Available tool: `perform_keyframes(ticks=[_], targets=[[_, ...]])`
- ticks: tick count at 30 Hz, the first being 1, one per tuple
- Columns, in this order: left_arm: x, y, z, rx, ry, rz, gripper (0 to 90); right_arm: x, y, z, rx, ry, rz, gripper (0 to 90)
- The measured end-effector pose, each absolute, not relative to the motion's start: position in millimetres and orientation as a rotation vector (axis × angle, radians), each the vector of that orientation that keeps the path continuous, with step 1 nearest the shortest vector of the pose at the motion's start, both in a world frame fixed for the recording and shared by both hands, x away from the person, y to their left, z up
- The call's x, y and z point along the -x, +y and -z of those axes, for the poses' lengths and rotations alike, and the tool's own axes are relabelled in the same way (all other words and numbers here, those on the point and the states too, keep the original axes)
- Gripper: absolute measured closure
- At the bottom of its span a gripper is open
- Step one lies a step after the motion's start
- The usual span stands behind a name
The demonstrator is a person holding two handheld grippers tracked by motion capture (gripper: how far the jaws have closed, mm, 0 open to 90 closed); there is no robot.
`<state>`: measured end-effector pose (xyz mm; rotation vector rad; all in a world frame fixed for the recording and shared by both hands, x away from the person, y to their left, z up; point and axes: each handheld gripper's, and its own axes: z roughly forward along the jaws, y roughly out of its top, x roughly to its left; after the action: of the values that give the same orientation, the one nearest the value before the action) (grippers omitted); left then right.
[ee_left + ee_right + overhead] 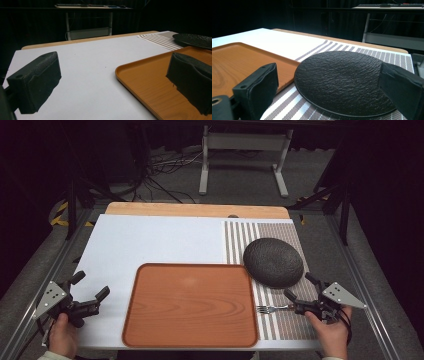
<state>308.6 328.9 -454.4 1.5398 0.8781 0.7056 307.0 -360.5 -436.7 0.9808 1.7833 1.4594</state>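
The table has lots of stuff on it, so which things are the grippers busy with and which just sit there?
In use: right gripper, open beside the fork; black plate; wooden tray.
Lying about: left gripper, open; striped placemat; white mat; desk frame behind.

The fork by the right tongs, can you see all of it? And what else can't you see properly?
- Fork: in the high view the handle end runs under the right tongs, so contact cannot be judged.
- Tray: in the left gripper view the right edge and a jaw cut it off.
- Dark plate: in the right gripper view its near rim is cut by the bottom edge.
- Small dark thing on the table's far edge: too small to identify.
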Motion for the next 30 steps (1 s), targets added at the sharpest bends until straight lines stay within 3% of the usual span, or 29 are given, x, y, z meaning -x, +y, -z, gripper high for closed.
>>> perform_keyframes(ticks=[30], targets=[[-308.8, 330.2, 455.0, -1.545, 0.884, -0.711, 0.3, -308.1, -358.6, 438.5, -0.971, 1.808, -1.458, 3.5]])
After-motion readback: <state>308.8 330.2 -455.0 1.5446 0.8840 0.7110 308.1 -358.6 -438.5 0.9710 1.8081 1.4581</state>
